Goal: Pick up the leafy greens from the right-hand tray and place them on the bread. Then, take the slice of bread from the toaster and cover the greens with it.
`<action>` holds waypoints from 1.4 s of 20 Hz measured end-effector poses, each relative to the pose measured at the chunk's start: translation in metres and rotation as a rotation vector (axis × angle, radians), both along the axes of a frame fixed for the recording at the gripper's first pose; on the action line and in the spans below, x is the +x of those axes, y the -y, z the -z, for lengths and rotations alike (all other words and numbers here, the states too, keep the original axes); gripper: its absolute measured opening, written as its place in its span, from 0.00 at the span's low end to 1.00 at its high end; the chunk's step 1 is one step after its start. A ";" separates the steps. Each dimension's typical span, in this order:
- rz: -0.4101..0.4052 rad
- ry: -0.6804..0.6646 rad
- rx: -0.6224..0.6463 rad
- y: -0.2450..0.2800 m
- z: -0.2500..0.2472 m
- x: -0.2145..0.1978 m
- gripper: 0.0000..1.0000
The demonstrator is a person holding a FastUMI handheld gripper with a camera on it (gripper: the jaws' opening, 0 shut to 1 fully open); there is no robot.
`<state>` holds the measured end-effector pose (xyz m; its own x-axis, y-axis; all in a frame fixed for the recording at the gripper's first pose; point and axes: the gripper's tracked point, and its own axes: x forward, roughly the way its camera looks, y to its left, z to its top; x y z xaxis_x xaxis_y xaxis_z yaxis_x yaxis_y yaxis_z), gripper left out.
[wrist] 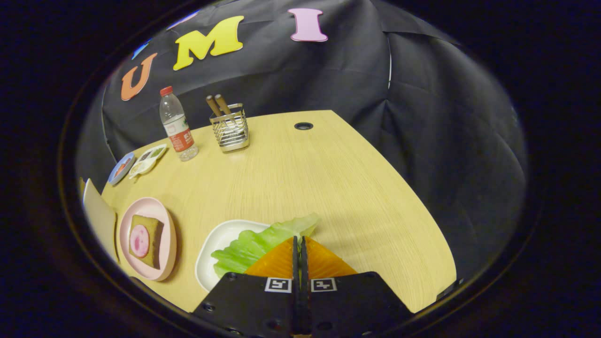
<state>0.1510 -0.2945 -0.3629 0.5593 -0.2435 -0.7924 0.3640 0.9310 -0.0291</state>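
My gripper (299,240) has its orange fingers (274,263) pressed together, and their tips meet on a light green lettuce leaf (253,244). The leaf spreads left of the tips over a white tray (217,244) and pokes out past them towards the table's middle. To the left of the tray, a pink plate (162,213) holds a brown slice of bread (152,244) with a round pink slice of ham (139,241) on top. Beyond the plate, a cream box-like thing (99,220) is partly cut off.
At the back of the wooden table (328,188) stand a water bottle (177,124) and a wire holder (230,129) with wooden utensils. Two small dishes (141,162) lie at the back left. A cable hole (304,126) sits near the far edge.
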 end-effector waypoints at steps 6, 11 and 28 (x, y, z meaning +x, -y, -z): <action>-0.009 0.089 -0.074 -0.011 -0.053 -0.018 0.00; -0.021 0.153 -0.093 -0.036 -0.083 -0.028 0.00; -0.193 0.260 -0.201 -0.200 -0.140 -0.014 0.00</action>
<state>0.1374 -0.0947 -0.2233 0.7860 -0.2503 -0.5653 0.2018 0.9682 -0.1481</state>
